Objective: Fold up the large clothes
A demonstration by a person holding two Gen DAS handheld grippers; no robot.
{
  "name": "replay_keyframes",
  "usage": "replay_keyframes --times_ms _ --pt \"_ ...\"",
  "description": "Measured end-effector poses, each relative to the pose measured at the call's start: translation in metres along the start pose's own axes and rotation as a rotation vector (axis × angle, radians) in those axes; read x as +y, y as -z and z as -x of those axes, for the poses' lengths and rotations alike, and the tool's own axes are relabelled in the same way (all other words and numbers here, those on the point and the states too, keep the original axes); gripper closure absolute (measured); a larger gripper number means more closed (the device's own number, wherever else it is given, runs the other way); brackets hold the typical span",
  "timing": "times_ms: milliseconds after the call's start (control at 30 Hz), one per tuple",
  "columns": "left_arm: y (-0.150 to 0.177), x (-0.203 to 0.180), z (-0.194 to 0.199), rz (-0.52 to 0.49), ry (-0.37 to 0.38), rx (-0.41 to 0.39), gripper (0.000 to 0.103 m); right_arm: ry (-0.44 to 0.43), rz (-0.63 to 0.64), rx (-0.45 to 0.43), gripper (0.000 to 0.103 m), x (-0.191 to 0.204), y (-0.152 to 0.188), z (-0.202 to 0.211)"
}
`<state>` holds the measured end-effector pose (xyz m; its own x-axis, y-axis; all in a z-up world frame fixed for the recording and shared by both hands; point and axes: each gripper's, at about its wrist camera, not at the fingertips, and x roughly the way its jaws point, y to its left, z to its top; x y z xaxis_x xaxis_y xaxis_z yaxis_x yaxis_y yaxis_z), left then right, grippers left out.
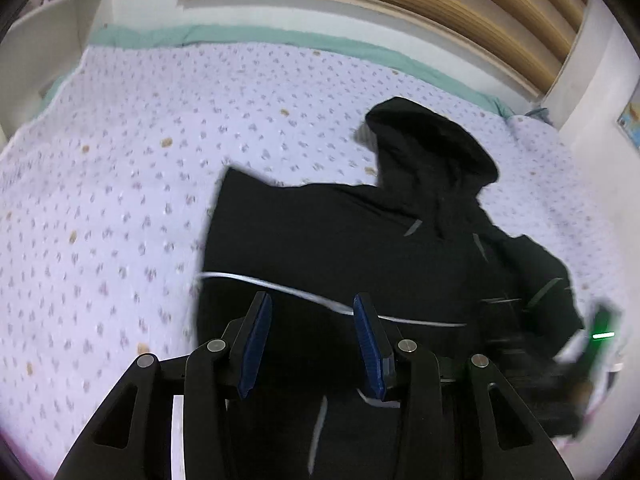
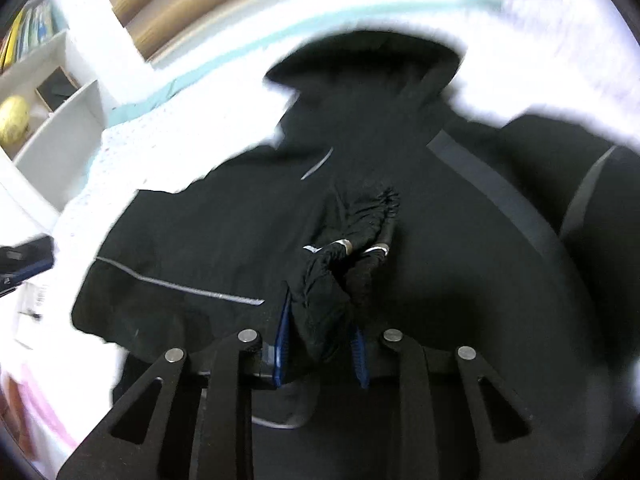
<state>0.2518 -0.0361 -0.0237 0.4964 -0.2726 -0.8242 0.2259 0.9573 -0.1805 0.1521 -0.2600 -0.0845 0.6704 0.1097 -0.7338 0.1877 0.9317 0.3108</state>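
black jacket (image 2: 400, 200) cuff bunched inside right hand-held gripper (image 2: 320, 344), pads mostly hidden.

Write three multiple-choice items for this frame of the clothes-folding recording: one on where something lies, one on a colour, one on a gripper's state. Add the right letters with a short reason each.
1. Where does the black jacket lie?
A. on a bed with a patterned bedspread
B. on a wooden floor
C. on a hanger

2. What colour are the pads of the left gripper?
A. red
B. blue
C. white

3. What is the right gripper doing?
A. standing open over bare bedspread
B. closed on a bunched part of the jacket
C. holding a book

Key:
1 A, the jacket is spread on the dotted lilac cover.
2 B, both pads show dark blue in the left wrist view.
3 B, black gathered fabric sits pinched between its blue pads in the right wrist view.
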Motion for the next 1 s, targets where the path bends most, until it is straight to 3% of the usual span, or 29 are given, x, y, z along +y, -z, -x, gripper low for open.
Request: replay_keyframes --times_ms 100,167,267,367,433,600,833,933,1000 --pt "0.004 0.001 -0.029 0.032 0.095 0.006 0.060 0.191 0.083 -0.105 0.073 -0.022 -0.015 0.036" --pt "0.006 -0.004 -0.045 0.022 0.112 0.002 0.060 0.343 0.130 -0.153 0.073 -0.039 -0.021 0.052" --pt "0.013 -0.017 -0.072 -0.023 0.115 0.007 0.060 0.427 0.148 -0.134 0.073 -0.063 -0.023 0.051" --pt "0.024 -0.026 -0.106 -0.065 0.110 0.051 0.060 0.438 0.184 -0.083 0.073 -0.070 -0.016 0.029" --pt "0.033 -0.030 -0.124 -0.099 0.063 0.062 0.060 0.463 0.225 -0.060 0.073 -0.070 -0.011 0.011" --pt "0.043 -0.035 -0.136 -0.163 0.027 0.023 0.059 0.479 0.240 0.012 0.072 -0.084 0.007 -0.025" --pt "0.053 -0.045 -0.138 -0.208 -0.028 -0.039 0.059 0.549 0.311 -0.037 0.070 -0.076 0.028 -0.041" --pt "0.053 -0.057 -0.123 -0.231 -0.023 -0.021 0.059 0.483 0.265 0.008 0.063 -0.081 0.024 -0.030" --pt "0.053 -0.070 -0.107 -0.239 0.032 -0.027 0.059 0.355 0.187 0.036 0.054 -0.088 0.018 -0.004"
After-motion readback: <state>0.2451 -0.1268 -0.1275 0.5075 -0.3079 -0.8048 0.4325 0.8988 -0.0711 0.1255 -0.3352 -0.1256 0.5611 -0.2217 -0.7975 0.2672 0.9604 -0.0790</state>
